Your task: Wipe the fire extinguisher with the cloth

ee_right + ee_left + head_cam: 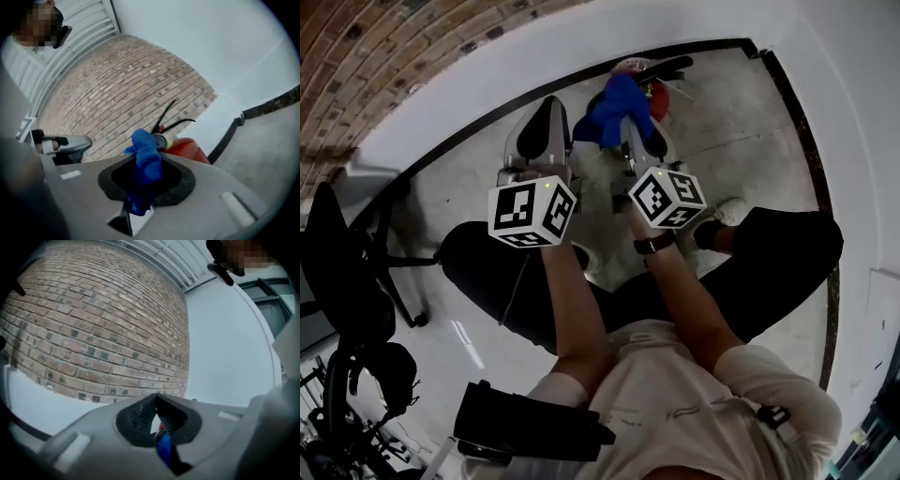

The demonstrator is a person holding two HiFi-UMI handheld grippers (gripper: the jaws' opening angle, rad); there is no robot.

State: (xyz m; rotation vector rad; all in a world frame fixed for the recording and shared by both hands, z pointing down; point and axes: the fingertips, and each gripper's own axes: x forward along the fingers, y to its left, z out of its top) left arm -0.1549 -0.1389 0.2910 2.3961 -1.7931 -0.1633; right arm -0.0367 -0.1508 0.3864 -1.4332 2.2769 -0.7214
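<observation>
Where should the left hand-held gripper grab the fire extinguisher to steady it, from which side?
Probably the black handle on top of the fire extinguisher: a thin bar that jaws can close on, unlike the broad red body. Come from above on the left; the right hand-held gripper, shut on the cloth, crowds the near side.

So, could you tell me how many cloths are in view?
1: the blue cloth, clamped in the right gripper, close to the top of the red fire extinguisher. Others may be hidden behind the person.
</observation>
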